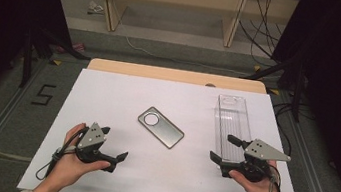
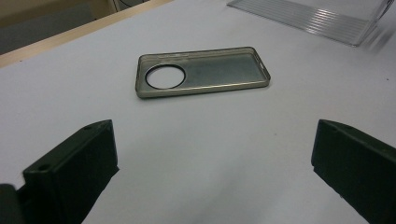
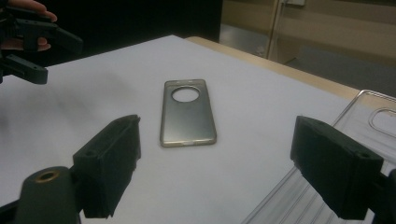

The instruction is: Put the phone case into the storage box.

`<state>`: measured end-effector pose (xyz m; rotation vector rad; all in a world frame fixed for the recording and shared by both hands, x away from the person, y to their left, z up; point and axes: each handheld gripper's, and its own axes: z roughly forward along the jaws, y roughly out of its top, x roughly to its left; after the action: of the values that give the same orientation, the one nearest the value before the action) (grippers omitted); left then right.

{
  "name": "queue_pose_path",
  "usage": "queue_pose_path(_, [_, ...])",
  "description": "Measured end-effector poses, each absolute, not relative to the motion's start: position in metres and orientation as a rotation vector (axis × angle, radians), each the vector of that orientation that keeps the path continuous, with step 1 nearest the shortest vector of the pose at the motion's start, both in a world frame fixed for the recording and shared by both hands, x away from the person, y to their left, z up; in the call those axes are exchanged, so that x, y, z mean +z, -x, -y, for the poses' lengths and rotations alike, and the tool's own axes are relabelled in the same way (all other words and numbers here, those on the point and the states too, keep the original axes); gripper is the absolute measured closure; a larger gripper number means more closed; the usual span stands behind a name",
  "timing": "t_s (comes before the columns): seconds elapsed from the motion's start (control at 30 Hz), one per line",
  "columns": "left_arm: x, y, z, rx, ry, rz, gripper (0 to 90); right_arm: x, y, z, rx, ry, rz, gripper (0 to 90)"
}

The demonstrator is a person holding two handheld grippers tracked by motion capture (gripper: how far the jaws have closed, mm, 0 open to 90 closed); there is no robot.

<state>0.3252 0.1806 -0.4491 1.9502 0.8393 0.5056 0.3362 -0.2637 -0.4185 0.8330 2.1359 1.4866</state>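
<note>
High view: one phone case, one clear tray, two tools, left and right, both agape, empty, on counter.

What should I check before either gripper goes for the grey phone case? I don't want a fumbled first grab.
1. Left gripper jaws open, nothing between them: ok.
2. Right gripper jaws open, nothing between them: ok.
3. Grey phone case with round camera hole lies flat, hollow side up, apart from both grippers: ok.
4. White table sheet bare around the case: ok.
5. Clear ribbed plastic packaging tray apart from the case: ok.
6. Right gripper touching the tray: cannot tell.
</note>
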Motion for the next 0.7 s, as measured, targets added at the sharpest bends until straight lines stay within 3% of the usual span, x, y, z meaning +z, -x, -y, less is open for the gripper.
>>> queue_pose_path(0.33, [-0.449, -0.325, -0.180, 0.509, -1.955, -0.838, 0.1, -0.416, -0.337, 0.262, 1.475, -0.855, -2.115, 23.5])
queue_pose_path(0.5, [-0.449, -0.325, -0.180, 0.510, -1.956, -0.838, 0.4, -0.416, -0.339, 0.258, 1.464, -0.845, -2.126, 47.6])
queue_pose_path(0.7, [-0.450, -0.325, -0.180, 0.512, -1.957, -0.838, 0.5, -0.418, -0.342, 0.240, 1.412, -0.764, -2.196, 66.2])
